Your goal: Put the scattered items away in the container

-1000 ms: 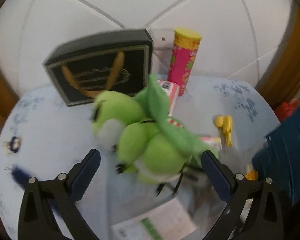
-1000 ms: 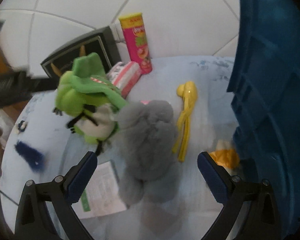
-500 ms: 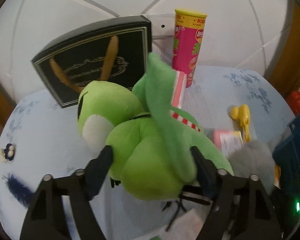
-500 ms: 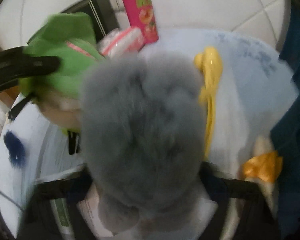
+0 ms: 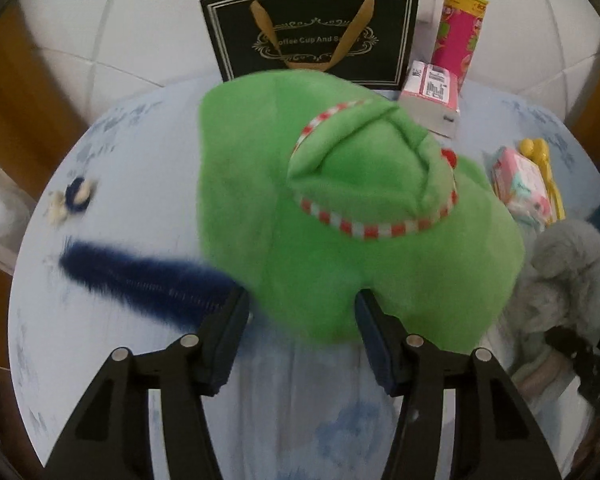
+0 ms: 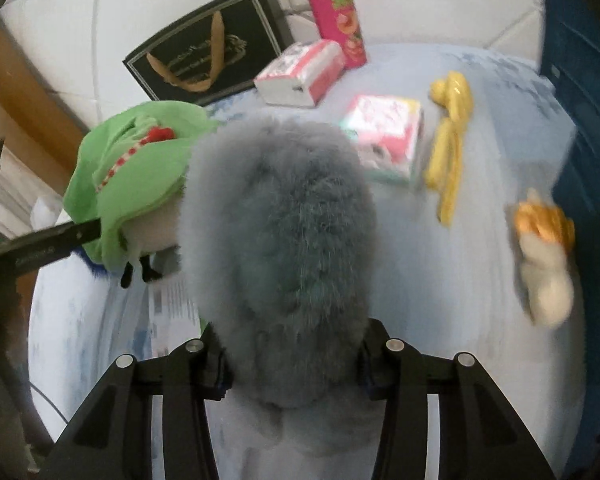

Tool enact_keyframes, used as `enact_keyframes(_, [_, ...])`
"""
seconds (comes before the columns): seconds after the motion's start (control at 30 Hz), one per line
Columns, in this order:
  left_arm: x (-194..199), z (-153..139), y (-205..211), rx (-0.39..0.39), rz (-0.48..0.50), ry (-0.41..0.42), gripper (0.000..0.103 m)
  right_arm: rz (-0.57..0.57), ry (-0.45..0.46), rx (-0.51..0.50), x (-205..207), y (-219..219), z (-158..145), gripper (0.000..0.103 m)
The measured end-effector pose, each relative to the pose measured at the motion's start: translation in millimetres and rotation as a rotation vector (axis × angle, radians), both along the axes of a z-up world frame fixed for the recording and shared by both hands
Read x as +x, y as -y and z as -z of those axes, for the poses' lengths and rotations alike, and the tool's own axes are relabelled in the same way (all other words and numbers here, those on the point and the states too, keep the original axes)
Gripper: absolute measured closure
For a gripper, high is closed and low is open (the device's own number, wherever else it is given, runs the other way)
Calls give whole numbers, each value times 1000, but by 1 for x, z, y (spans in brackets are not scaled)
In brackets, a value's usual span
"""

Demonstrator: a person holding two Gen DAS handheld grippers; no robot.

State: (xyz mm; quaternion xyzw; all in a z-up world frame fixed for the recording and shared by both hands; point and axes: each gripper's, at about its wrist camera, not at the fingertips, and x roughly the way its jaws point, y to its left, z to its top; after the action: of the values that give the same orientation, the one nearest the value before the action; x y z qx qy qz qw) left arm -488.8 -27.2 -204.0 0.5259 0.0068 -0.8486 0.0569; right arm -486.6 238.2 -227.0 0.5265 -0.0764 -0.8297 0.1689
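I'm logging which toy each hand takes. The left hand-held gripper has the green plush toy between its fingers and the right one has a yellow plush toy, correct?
Not quite. The toy between the fingers of the right hand-held gripper is grey, not yellow, as the right wrist view shows. The left hand-held gripper does have the green plush toy. Both sets of jaws are closing.

Green plush btwn closing left hand-held gripper
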Motion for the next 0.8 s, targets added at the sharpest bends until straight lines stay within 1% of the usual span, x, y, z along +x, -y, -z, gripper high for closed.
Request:
enact_keyframes(0.1, [20, 0, -7, 24, 35, -3, 48, 22, 5, 15, 18, -8, -4, 58])
enact_keyframes(0.23, [48, -4, -21, 35, 82, -5, 48, 49, -4, 26, 41, -18, -13, 58])
enact_keyframes(0.3, [57, -9, -27, 39, 102, -11, 48, 51, -18, 26, 55, -21, -21, 58])
enact_keyframes(0.43, [76, -23, -33, 32, 127, -52, 48, 61, -59, 31, 78, -22, -39, 58])
enact_keyframes(0.53, [88, -24, -32, 38, 163, -57, 48, 78, -89, 39, 92, -23, -49, 58])
enact_keyframes(0.57, [89, -20, -33, 34, 172, -41, 46, 84, -95, 46, 96, -23, -50, 58])
enact_keyframes(0.63, [90, -12, -36, 37, 194, -12, 29, 105, -83, 45, 103, -25, -48, 58])
enact_keyframes(0.67, [91, -8, -41, 48, 215, -8, 27, 105, -77, 44, 107, -26, -47, 58])
enact_keyframes(0.7, [91, -4, -46, 59, 236, -3, 21, 102, -73, 51, 110, -26, -45, 58])
enact_keyframes(0.73, [92, -1, -51, 69, 257, 2, 17, 106, -67, 56, 111, -26, -42, 58])
enact_keyframes(0.8, [86, 10, -67, 65, 304, 14, 17, 115, -56, 58, 113, -29, -38, 58])
